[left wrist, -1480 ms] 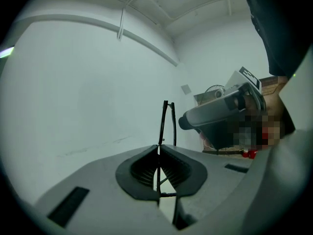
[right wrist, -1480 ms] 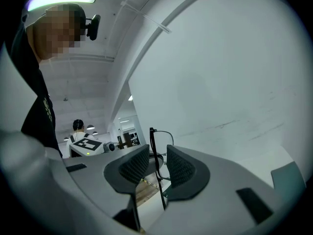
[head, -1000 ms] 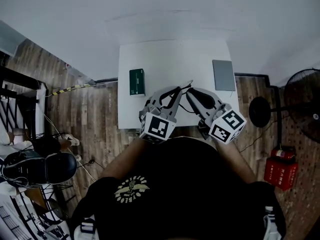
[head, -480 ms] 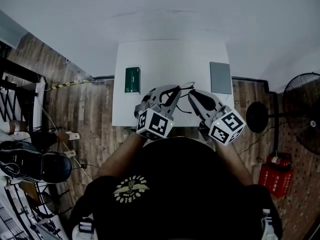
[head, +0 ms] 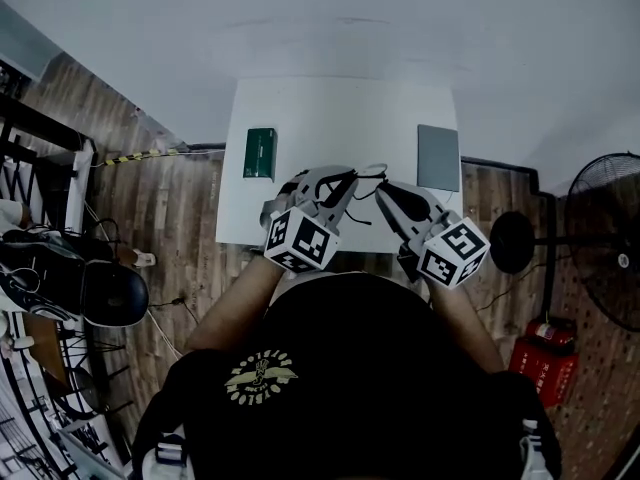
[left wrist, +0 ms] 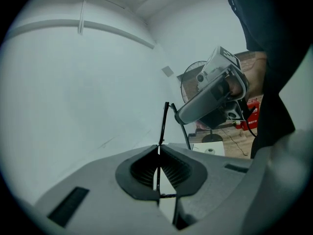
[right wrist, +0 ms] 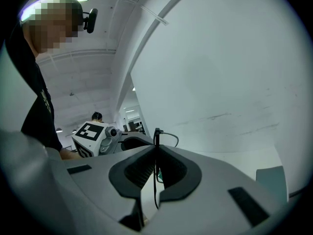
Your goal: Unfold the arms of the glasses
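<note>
Nearest is the person's black shirt [head: 330, 388], with a pale winged emblem [head: 262, 376] whose lettering is too small to read. Just beyond it sit the marker cube [head: 300, 240] on the left claw [head: 346, 176] and the one on the right claw [head: 381, 190], printed with black-and-white squares and no words. The left claw is clamped together on a thin black rod of the glasses [head: 368, 173]; the right claw pinches another thin black part, its jaws having just been closing a little onto it; which part is arm and which is rim I cannot tell. The glasses hang in the air between the two claws, over the near edge of the white desk [head: 340, 118], touching nothing else.

By my judgement the unfolding is under way; one arm seems partly swung out, and neither is plainly finished. The next move calls for one claw to hold firm while the other carries its arm round the hinge in a slow arc — no twisting of that thin wire.

Farther out on the desk lie a dark green box [head: 260, 154] at the left and a grey flat slab [head: 438, 157] at the right, well apart; no print is legible on either. Beyond, on the wooden floor [head: 180, 218], stand a black fan [head: 607, 213] and a red case [head: 543, 346] — its white characters are too small to read.
</note>
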Demonstrator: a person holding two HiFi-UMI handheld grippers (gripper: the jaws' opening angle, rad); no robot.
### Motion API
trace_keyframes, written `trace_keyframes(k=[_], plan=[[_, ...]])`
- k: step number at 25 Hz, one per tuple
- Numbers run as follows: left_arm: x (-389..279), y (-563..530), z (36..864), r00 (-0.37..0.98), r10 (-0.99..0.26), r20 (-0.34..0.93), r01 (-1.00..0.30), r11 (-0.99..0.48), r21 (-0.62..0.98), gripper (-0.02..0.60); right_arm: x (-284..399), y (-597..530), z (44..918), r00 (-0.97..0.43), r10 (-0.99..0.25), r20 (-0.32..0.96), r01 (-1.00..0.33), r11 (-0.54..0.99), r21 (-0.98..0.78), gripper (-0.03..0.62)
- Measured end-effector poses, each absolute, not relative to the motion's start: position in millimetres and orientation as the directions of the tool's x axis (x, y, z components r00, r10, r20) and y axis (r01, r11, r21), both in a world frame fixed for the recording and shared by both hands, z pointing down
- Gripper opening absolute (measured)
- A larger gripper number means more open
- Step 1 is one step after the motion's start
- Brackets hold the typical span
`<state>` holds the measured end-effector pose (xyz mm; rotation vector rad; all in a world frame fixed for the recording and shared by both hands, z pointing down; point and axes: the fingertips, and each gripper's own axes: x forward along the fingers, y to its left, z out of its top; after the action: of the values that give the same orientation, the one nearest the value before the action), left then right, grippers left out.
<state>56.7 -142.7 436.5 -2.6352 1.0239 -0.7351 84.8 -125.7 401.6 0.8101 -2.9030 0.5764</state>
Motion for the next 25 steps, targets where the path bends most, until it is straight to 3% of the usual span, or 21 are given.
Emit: trace_keyframes(k=[25], plan=[[60,-119,461,0.474,-0.664,0.578,-0.346,-0.744,-0.571,0.018,102,-98,445,-0.86,-0.267,0.436,-0.422,0.852,-0.311,0.018]])
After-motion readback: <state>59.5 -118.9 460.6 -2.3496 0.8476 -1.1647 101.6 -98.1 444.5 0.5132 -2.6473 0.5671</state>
